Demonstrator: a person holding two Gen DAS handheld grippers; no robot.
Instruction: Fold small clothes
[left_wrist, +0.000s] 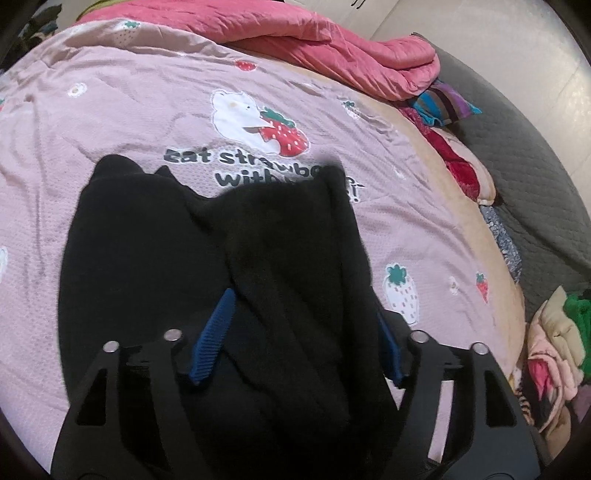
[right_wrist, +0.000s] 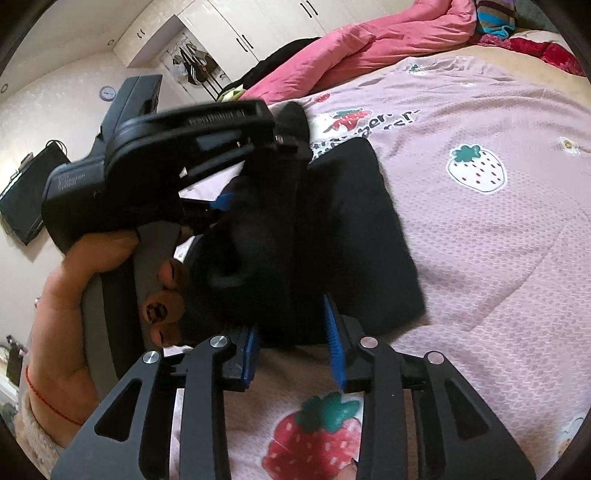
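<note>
A small black garment (left_wrist: 155, 258) lies on the pink strawberry-print bedspread (left_wrist: 110, 122). A fold of it drapes between the blue pads of my left gripper (left_wrist: 295, 332), whose jaws stand wide apart around the cloth. In the right wrist view the same black garment (right_wrist: 362, 229) lies folded on the bedspread (right_wrist: 498, 258). My right gripper (right_wrist: 295, 339) is open, its blue pads either side of the garment's near edge. The left gripper's body (right_wrist: 177, 155), held by a hand, hovers over the garment's left part.
A pink quilt (left_wrist: 332, 48) is bunched at the far side of the bed. Striped and red cloths (left_wrist: 443, 107) lie at the right edge, by a grey mattress (left_wrist: 517, 147). A pile of clothes (left_wrist: 554, 350) sits at the near right. White wardrobes (right_wrist: 240, 29) stand behind.
</note>
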